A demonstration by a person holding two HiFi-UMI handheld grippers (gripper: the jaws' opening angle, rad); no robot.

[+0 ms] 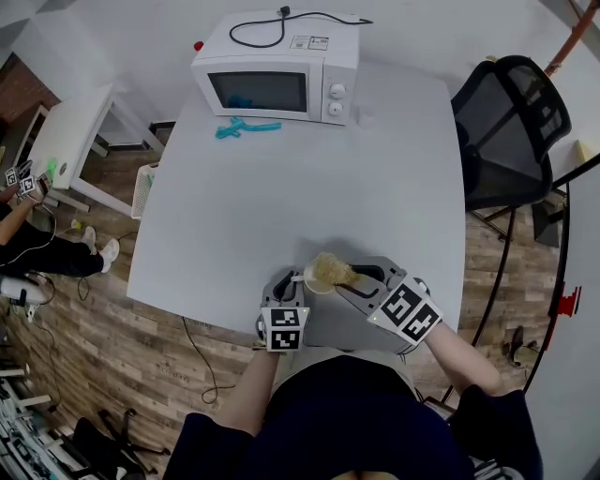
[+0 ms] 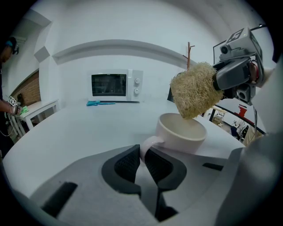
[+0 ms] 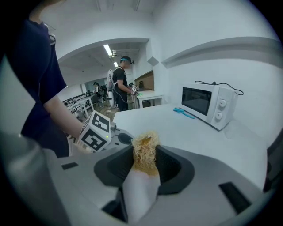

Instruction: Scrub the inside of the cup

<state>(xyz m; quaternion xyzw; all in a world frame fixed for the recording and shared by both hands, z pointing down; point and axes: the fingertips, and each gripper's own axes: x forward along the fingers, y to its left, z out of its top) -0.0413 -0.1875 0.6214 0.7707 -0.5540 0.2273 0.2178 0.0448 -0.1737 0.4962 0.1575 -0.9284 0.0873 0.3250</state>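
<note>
Cup: pale, upright, set at the near edge of the grey table, its handle turned back toward the left gripper.
Side table: white, seen on the floor well off to the left.
Tool: teal, laid flat at the far end of the table, just in front of the microwave.
Microwave: white, door shut, a black cable looped on its top.
Left gripper: jaws drawn nearly together and clamped on the cup's handle, and the cup is held steady on the table.
Scrubber: straw-coloured and fibrous, held tilted over the cup's mouth, with its lower tip down at the rim. Contact with the inside wall cannot be made out.
Right gripper: jaws closed to a narrow gap and pinched on the scrubber, whose fibres are seen sticking out past the pads. A white strip is seen running back between the jaws.
Chair: black mesh, parked by the table's right side.
</note>
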